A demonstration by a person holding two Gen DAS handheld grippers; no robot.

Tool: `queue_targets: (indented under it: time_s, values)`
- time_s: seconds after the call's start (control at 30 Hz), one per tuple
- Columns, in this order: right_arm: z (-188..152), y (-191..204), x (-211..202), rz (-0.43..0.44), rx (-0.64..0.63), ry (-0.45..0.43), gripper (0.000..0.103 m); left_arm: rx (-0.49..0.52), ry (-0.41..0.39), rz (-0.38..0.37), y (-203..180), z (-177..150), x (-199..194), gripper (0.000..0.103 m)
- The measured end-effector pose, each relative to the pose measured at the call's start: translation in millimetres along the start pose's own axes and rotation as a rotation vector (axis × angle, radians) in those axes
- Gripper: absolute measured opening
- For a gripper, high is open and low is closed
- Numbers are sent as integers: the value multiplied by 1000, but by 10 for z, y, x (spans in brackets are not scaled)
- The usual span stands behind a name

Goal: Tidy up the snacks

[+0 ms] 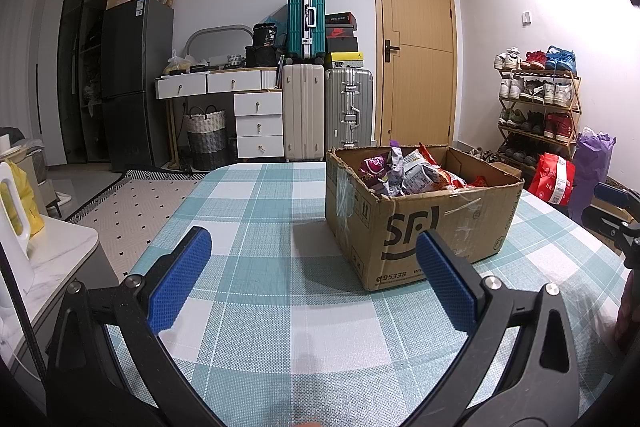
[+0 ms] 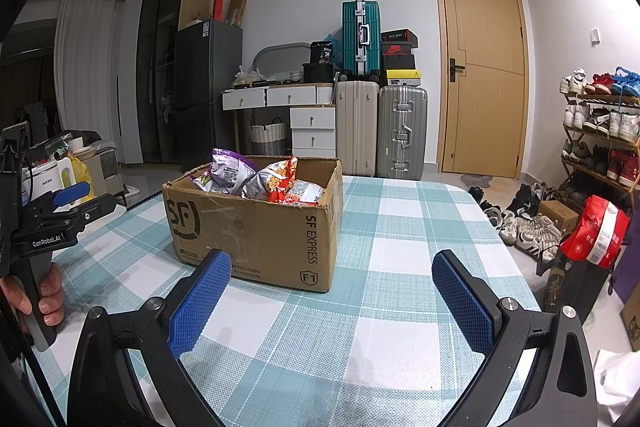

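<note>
Left gripper (image 1: 314, 279): blue-padded fingers spread wide, nothing between them, hanging over the checked tablecloth (image 1: 256, 227) in the lower half of the left wrist view; it also shows at the left edge of the right wrist view, gripped by a hand (image 2: 44, 297) around its handle.
Right gripper (image 2: 332, 299): fingers spread wide and empty, low in the right wrist view above the cloth; part of it shows at the right edge of the left wrist view.
Cardboard box (image 1: 424, 223): open-topped SF Express carton standing on the table, right of centre in the left wrist view and left of centre in the right wrist view, beyond both grippers and apart from them.
Snack bags (image 2: 260, 179): purple, silver and red-orange packets piled inside the box, some poking above its rim.
Background, upper centre: teal suitcase (image 1: 306, 21) stacked on a cream suitcase beside a silver one, with a wooden door (image 1: 416, 47) to their right.
Background, right edge: shoe rack (image 1: 538, 99) full of trainers, red bag (image 1: 554, 179) on the floor below it.
</note>
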State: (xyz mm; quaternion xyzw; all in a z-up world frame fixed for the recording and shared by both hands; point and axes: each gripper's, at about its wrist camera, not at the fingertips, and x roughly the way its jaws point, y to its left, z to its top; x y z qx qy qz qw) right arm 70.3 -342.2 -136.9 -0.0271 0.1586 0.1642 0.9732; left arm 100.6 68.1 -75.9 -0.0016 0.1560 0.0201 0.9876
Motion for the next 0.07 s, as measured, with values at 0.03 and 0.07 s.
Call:
queue_targets:
  time_s: [0.03, 0.07]
  values:
    - [5, -5, -9, 0, 0, 0, 103, 0, 0, 0, 0, 1, 2, 102]
    - [5, -5, -8, 0, 0, 1, 103, -1, 2, 0, 2, 0, 3, 102]
